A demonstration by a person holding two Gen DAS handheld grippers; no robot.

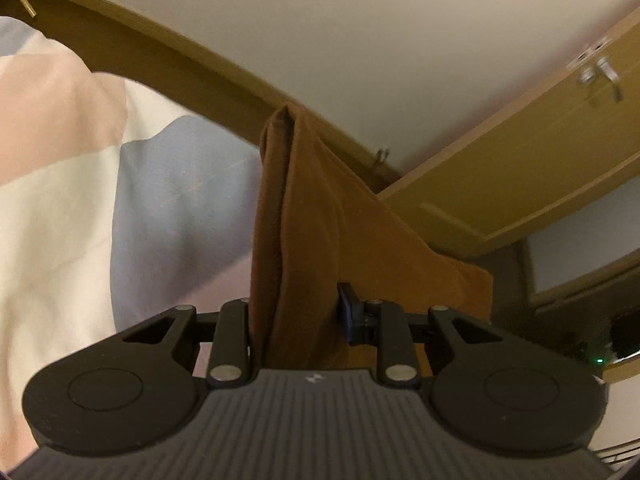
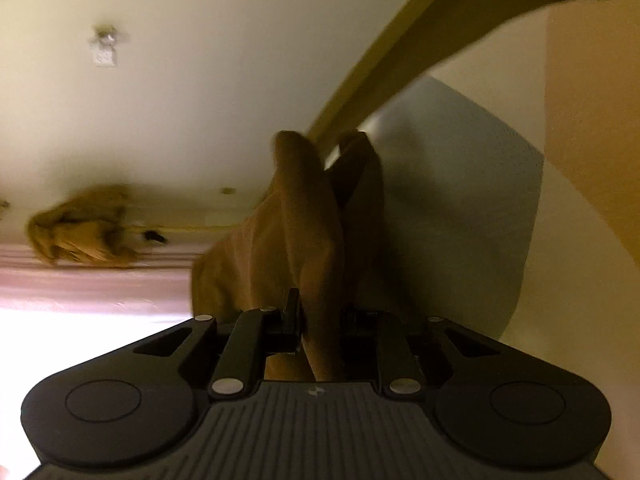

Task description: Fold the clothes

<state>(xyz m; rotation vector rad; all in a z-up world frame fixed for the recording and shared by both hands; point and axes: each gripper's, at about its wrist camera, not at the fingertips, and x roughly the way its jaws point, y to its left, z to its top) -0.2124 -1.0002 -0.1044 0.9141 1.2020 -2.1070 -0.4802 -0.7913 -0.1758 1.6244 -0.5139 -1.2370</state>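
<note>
The left gripper [image 1: 296, 312] has its fingers clamped on a bunched fold of the brown garment [image 1: 304, 216], which rises from between the fingers to a narrow peak in the left wrist view and spreads to the right in a flat panel. One blue finger pad [image 1: 347, 312] shows at the right side of the clamped fold; the opposite finger is hidden by the cloth. Behind the garment lies a bedcover [image 1: 80, 184] in pale pink, cream and light blue blocks, bordered by a wooden bed frame [image 1: 168, 52]. A wooden door [image 1: 532, 168] with a metal handle [image 1: 600, 74] stands at the right, against a plain white wall [image 1: 360, 32]. The right gripper [image 2: 320, 320] likewise has its fingers closed on the brown garment [image 2: 308, 220], with a thick twisted fold passing between them (the black left finger [image 2: 292, 316] is visible, the right one is largely covered by cloth). In the right wrist view the garment stands up in two rounded peaks in front of the bedcover [image 2: 460, 200] and a strip of the wooden frame [image 2: 384, 64]. To the left, well apart from the held garment, a tan crumpled cloth [image 2: 84, 228] appears blurred against a pale surface; its kind cannot be determined. The garment is thus suspended between both grippers, above the bed.
</note>
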